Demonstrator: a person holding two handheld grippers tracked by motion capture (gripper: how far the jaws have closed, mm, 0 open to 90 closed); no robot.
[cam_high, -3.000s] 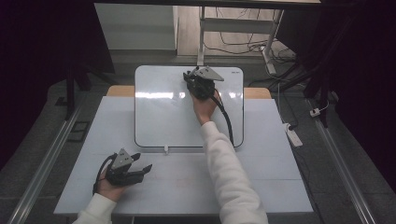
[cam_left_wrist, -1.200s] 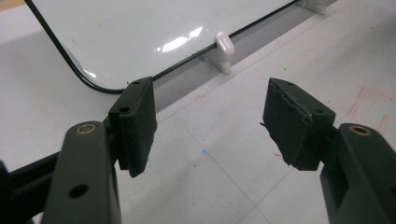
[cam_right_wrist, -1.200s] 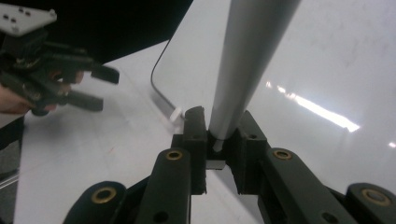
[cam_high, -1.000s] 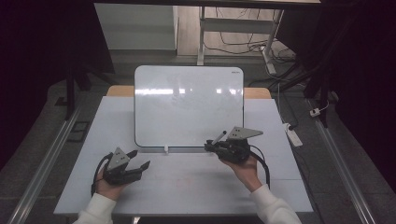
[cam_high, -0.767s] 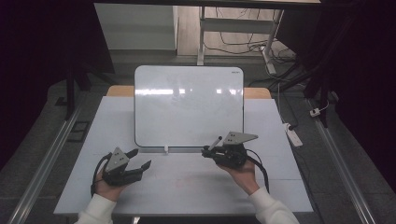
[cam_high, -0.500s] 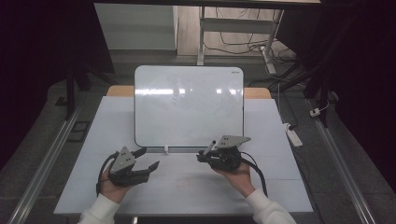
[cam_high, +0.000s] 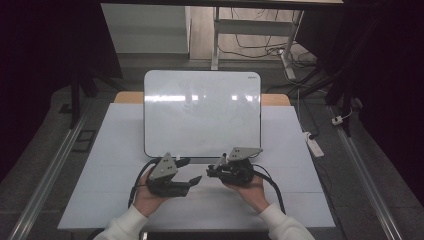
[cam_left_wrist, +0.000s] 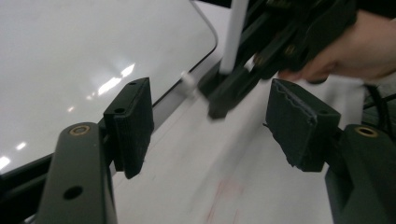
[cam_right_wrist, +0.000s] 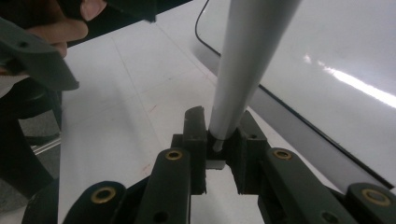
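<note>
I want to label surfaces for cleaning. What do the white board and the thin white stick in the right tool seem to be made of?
The white board looks like glossy coated melamine or steel: it mirrors ceiling lights and has a dark thin rim. The white stick, clamped in the right tool, looks like smooth matte plastic, probably a marker; the exact material is uncertain.

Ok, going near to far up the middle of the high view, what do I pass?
The two grippers side by side, left gripper and right gripper, then the whiteboard, then the white table leg on the floor beyond.
</note>
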